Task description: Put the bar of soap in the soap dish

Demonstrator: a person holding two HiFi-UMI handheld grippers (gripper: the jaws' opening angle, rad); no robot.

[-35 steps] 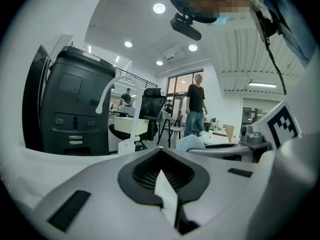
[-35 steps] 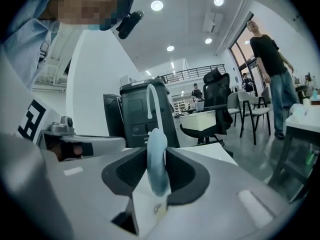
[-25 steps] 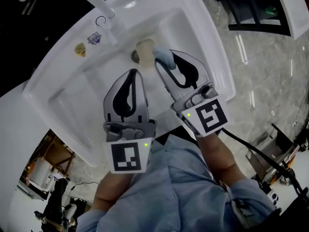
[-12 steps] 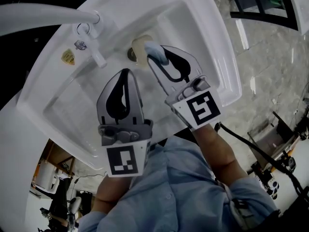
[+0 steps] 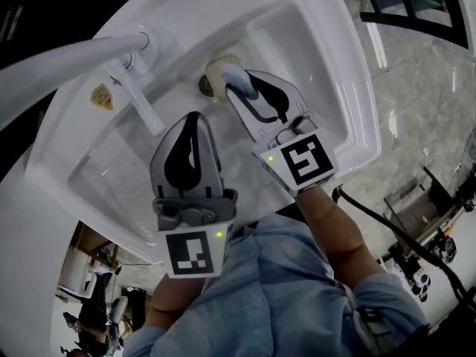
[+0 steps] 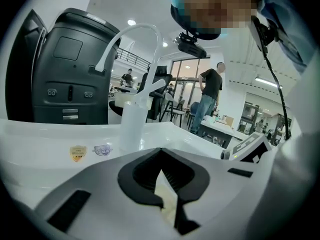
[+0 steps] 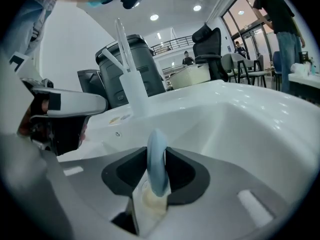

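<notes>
Right tool (image 5: 241,85), clamping bar of soap (image 5: 236,75), partly hides soap dish (image 5: 215,68).

So the left gripper (image 5: 195,117) and right gripper (image 5: 232,80) are basically twins: pale grey curvy shells with black lining inside. Each has a white marker cube, left cube (image 5: 195,253) and right cube (image 5: 301,158), with black squares and a tiny green light (image 5: 219,234). The person wears a light blue shirt (image 5: 282,296). A black cable (image 5: 387,230) runs off the right one.
</notes>
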